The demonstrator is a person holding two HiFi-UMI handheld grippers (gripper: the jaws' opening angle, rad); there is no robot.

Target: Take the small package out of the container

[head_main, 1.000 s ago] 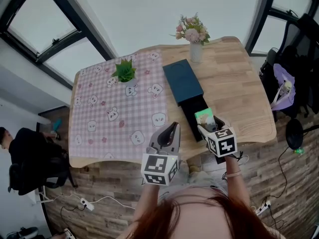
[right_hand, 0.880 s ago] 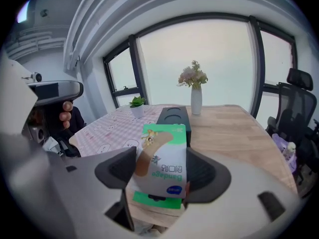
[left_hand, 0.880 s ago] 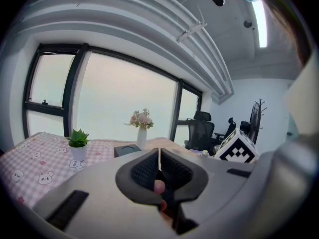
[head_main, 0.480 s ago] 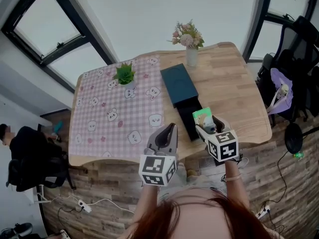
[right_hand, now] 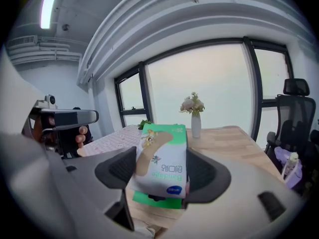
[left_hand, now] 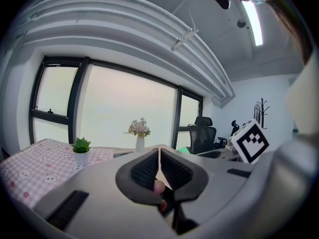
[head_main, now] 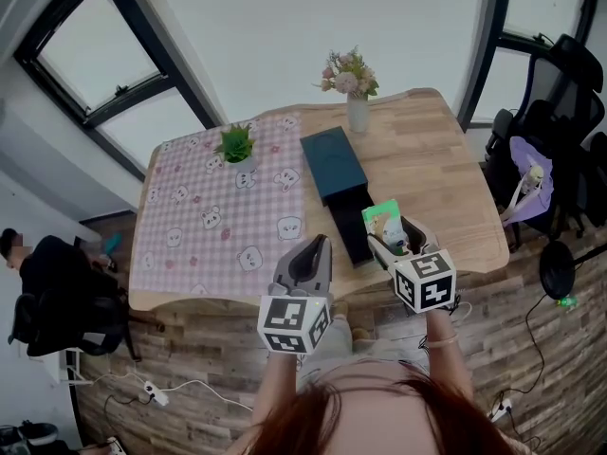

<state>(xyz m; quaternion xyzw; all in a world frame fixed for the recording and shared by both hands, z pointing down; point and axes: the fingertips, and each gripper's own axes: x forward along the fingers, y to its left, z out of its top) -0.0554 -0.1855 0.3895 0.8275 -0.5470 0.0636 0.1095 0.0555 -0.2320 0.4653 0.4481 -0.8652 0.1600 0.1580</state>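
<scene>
The small package (right_hand: 162, 158) (head_main: 382, 220), a green and white box picturing a tan plaster strip, stood pinched between the jaws of the right gripper (right_hand: 162, 172) (head_main: 389, 240), showing just right of the near end of the dark container (head_main: 346, 207) on the wooden table (head_main: 446, 178). The left gripper (left_hand: 159, 156) (head_main: 321, 245) hung beside it with jaws pressed together on nothing, while a potted plant (head_main: 235, 143) on the pink bear-print cloth (head_main: 218, 226) and a vase of flowers (head_main: 349, 83) stood well beyond. The package's blue lettering ran upside down and was too small to read surely.
</scene>
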